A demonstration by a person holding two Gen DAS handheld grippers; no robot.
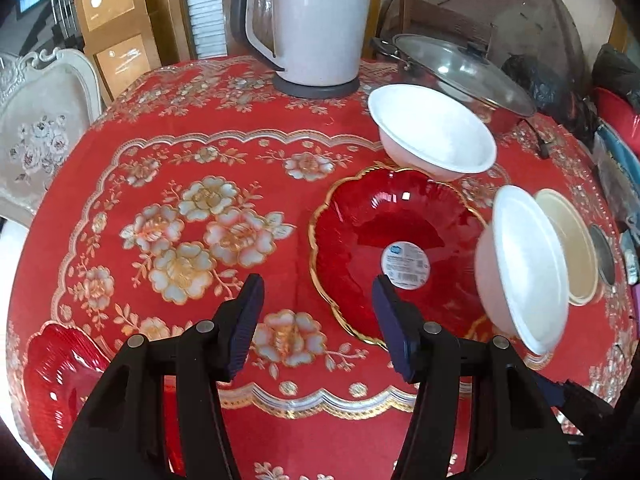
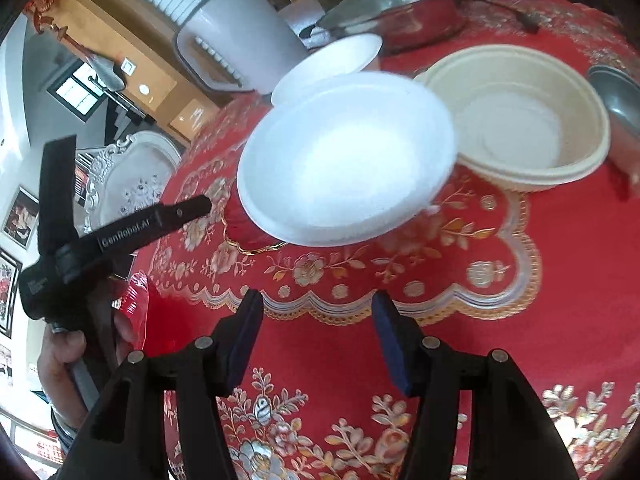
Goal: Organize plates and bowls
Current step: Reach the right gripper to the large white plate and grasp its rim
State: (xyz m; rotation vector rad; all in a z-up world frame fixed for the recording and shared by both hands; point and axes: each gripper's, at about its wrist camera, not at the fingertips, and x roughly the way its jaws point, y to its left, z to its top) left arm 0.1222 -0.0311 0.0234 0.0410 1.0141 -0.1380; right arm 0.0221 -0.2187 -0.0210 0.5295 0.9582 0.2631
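Observation:
A red glass plate [image 1: 400,248] with a gold rim and a round sticker lies on the red flowered tablecloth. My left gripper [image 1: 318,300] hangs open over its left edge, nothing between the fingers. A white bowl [image 1: 524,268] stands steeply tilted at the plate's right rim, slightly blurred, with no gripper on it. The right wrist view shows this white bowl [image 2: 344,160] over the red plate [image 2: 240,232]. My right gripper [image 2: 318,312] is open and empty, short of the bowl. A hand holds the left gripper [image 2: 134,171] at the left. A second white bowl [image 1: 432,132] sits behind.
A cream bowl [image 1: 568,248] and a metal bowl [image 1: 602,254] stand at the right. Another red plate [image 1: 60,380] lies at the near left edge. A white jug [image 1: 320,20] and a lidded pot [image 1: 460,68] stand at the back. A chair [image 1: 40,128] is left.

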